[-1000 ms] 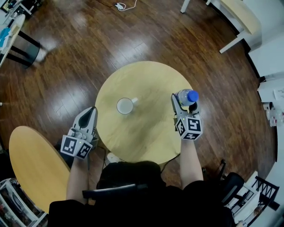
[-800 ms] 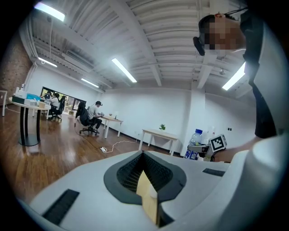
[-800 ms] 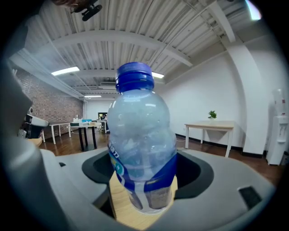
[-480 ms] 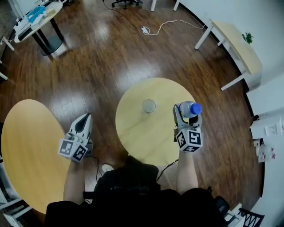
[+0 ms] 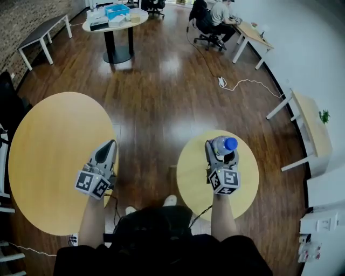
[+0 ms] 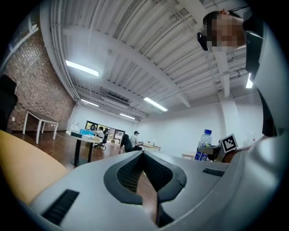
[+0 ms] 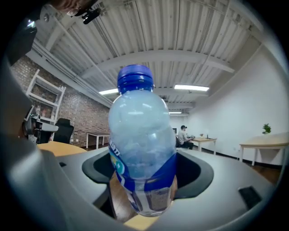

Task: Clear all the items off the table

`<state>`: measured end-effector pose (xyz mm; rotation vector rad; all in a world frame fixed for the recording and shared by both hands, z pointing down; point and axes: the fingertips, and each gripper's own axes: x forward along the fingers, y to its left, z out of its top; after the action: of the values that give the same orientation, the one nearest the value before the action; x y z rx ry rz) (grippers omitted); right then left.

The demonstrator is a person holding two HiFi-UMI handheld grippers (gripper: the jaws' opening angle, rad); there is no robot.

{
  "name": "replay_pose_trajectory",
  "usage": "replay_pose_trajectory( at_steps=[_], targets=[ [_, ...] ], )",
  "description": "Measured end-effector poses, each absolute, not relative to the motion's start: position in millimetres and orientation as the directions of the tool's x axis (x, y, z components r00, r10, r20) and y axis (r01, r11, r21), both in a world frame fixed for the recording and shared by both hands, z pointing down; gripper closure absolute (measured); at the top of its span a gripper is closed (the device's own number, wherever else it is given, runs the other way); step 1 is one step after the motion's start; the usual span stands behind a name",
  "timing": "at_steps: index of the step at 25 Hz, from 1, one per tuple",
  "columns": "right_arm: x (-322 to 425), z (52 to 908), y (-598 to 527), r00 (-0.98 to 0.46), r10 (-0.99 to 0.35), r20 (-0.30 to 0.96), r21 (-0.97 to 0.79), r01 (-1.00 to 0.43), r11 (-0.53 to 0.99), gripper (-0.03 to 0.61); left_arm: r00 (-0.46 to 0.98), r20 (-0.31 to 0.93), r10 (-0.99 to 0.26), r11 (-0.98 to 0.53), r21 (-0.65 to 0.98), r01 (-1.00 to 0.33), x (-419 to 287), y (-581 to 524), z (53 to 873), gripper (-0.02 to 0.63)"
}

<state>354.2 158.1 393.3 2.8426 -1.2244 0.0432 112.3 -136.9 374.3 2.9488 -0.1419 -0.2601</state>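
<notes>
A clear water bottle (image 5: 224, 145) with a blue cap and blue label stands upright between the jaws of my right gripper (image 5: 221, 147), which is shut on its lower body. In the right gripper view the bottle (image 7: 141, 153) fills the middle, with the right gripper (image 7: 144, 182) holding it above the small round wooden table (image 5: 194, 175). My left gripper (image 5: 111, 144) is shut and empty, over the right edge of a larger round table (image 5: 48, 156). In the left gripper view its jaws (image 6: 143, 158) meet, and the bottle (image 6: 204, 143) shows off to the right. No cup shows on the small table.
Dark wood floor lies between the two tables. Far back stands a round table (image 5: 116, 20) with a blue box, and a seated person (image 5: 218, 12) at a desk. A bench (image 5: 40, 33) is at back left, a desk (image 5: 307, 126) at right, a white cable (image 5: 240, 83) on the floor.
Both grippers rose with the bottle still held in the right one. The view lifted and pulled back, so the tables look smaller and farther. The cup seen earlier has dropped out of sight.
</notes>
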Motion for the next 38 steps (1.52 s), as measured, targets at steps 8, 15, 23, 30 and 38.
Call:
replay_pose_trajectory(
  at_steps=[8,15,23,30,38],
  targets=[
    [280,382,15,0.469,-0.882,0.045,0.076,-0.882,-0.465,0.193,0.903,-0.218,-0.370,-0.925,0.174,-0.337,-27,-208,358,0.614],
    [195,391,-84,0.303,-0.951,0.064,0.063,-0.952,-0.300,0.193,0.798,-0.196,-0.571,-0.819,0.201,-0.537,-152,-255,368,0.614],
    [123,407,-163,0.088,-0.991,0.097,0.041,-0.996,-0.084,0.193,0.679,-0.173,-0.714,-0.699,0.234,-0.676,-238,-263,380,0.614],
    [97,445,-229,-0.041,-0.984,0.173,0.015,-0.999,0.044,0.193,0.570,-0.088,-0.817,-0.571,0.266,-0.777,-290,-282,414,0.614],
    [77,474,-334,-0.191,-0.951,0.242,-0.009,-0.981,0.195,0.193,0.489,-0.019,-0.872,-0.475,0.277,-0.836,-292,-333,435,0.614]
  ],
)
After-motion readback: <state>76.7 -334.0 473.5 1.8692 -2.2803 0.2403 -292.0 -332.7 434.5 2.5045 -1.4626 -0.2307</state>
